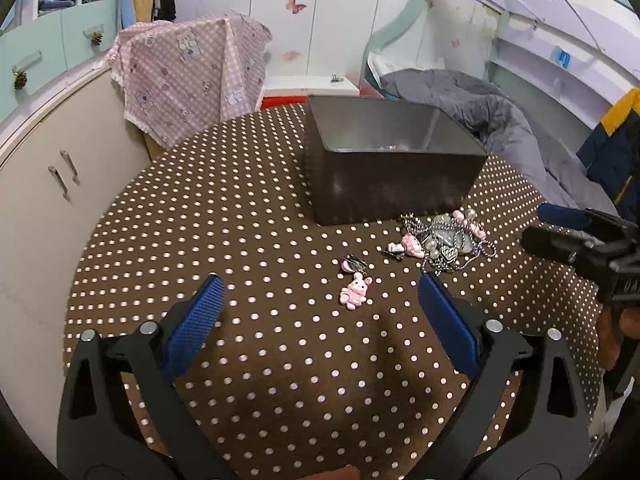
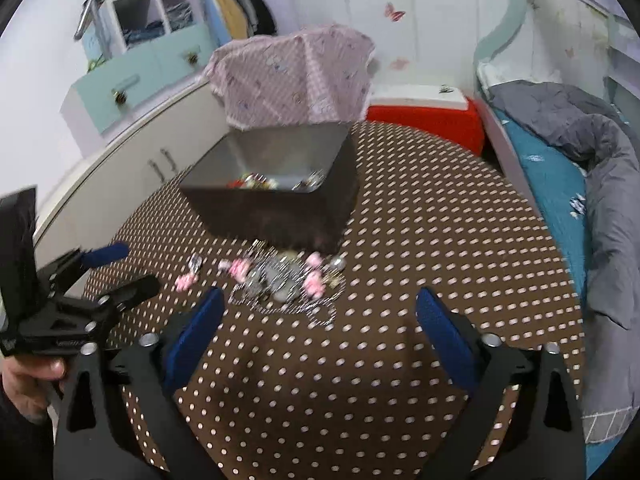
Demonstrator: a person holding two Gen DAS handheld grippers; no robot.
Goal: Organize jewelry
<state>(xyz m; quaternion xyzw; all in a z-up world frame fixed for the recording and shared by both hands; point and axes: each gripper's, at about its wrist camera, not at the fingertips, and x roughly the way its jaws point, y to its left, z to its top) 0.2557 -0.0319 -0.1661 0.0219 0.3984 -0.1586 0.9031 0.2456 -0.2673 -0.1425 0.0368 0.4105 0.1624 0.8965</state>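
A dark rectangular box (image 1: pixel 394 184) stands on the brown polka-dot table (image 1: pixel 240 240); in the right wrist view the box (image 2: pixel 276 208) holds several small jewelry pieces. A pile of chains and pink charms (image 1: pixel 444 242) lies just in front of it, blurred in the right wrist view (image 2: pixel 284 280). A pink bunny charm (image 1: pixel 355 290) and a small clip (image 1: pixel 353 263) lie apart to the left. My left gripper (image 1: pixel 320 292) is open and empty, near the bunny. My right gripper (image 2: pixel 318 304) is open and empty, just short of the pile; it also shows in the left wrist view (image 1: pixel 560 232).
A pink checked cloth (image 1: pixel 188 76) drapes over something behind the table. A white cabinet (image 1: pixel 48 184) stands at the left. A red and white box (image 2: pixel 424 114) sits behind the table. A bed with a grey duvet (image 2: pixel 592 168) runs along the right.
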